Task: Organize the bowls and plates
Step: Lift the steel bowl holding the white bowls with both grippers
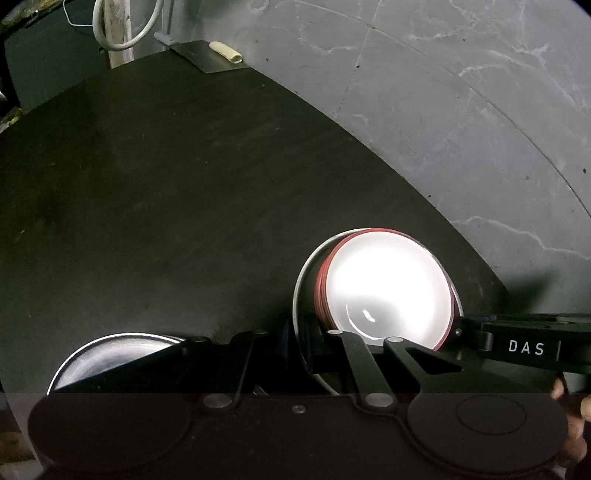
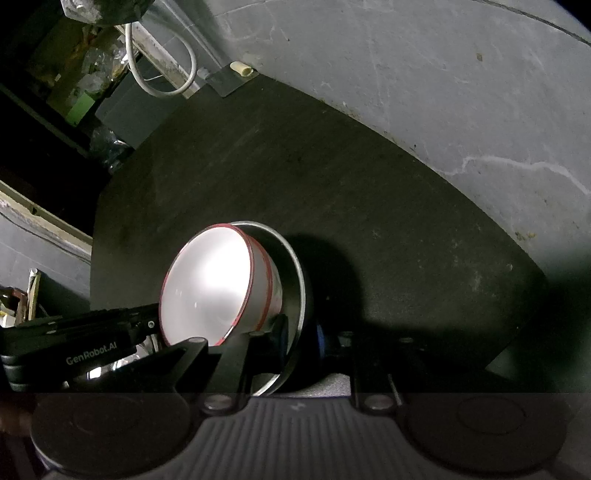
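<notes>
A white bowl with a red rim (image 1: 384, 288) sits tilted inside a steel plate (image 1: 301, 295), both held above the dark table. My left gripper (image 1: 295, 350) is shut on the steel plate's rim. A second steel plate (image 1: 110, 358) lies on the table at the lower left. In the right wrist view the white bowl (image 2: 210, 288) leans against the steel plate (image 2: 297, 273). My right gripper (image 2: 291, 347) is shut on that plate's edge. The left gripper's body (image 2: 92, 347) reaches in from the left.
The dark round table (image 1: 166, 203) stands on a grey marbled floor (image 1: 461, 110). At its far edge lie a metal sheet (image 1: 207, 55) and a small cream tube (image 1: 225, 51). A white cable loop (image 1: 125, 26) hangs behind. Clutter fills the shelf (image 2: 85, 74) at upper left.
</notes>
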